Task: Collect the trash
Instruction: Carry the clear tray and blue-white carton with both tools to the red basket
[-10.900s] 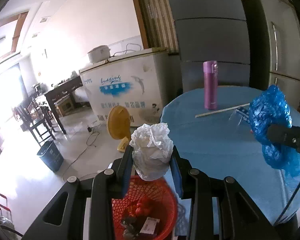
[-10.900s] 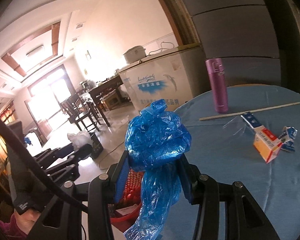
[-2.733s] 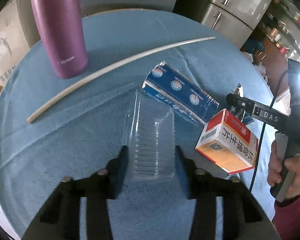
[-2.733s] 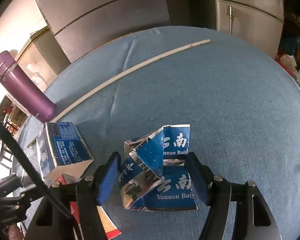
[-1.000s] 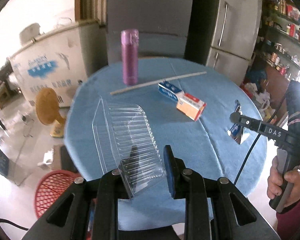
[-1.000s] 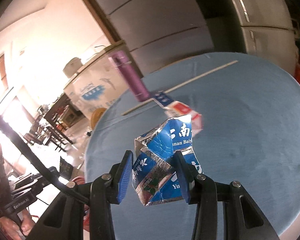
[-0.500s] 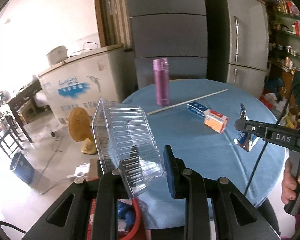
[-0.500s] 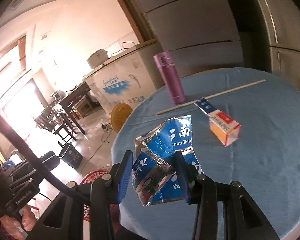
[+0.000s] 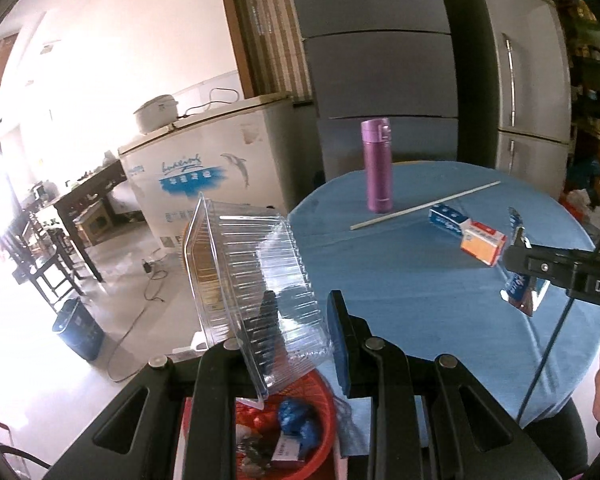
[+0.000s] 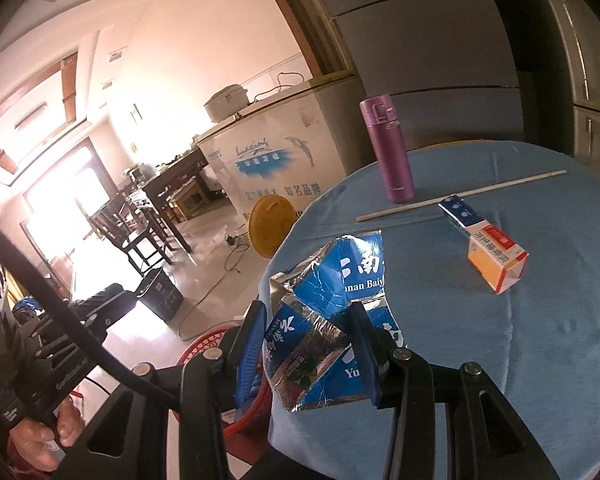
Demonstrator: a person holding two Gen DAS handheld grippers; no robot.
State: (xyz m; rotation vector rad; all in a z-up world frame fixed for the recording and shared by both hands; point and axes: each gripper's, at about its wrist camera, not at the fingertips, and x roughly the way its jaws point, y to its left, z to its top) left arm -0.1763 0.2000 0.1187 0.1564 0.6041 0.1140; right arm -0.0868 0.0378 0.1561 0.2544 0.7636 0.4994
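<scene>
Below your left tongs [image 9: 300, 322], clamped on the clear tray [image 9: 252, 276], sits the red basket [image 9: 324, 412]; your right tongs [image 10: 306, 344] pinch the foil carton [image 10: 332, 320], which risks missing the basket if released early.

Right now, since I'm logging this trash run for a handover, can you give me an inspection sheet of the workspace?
Surface: round table with blue cloth.
Job's things: clear plastic tray in left gripper, above red basket that holds trash; crumpled blue foil pack in right gripper; orange-and-blue carton lying on cloth.
Clutter: purple flask upright; thin white stick lying beside it.
Grippers: both shut on their items.
Cables: black cable running from left gripper; cord on floor.
Surroundings: white chest freezer, grey refrigerator, dark bin, wooden chairs.
</scene>
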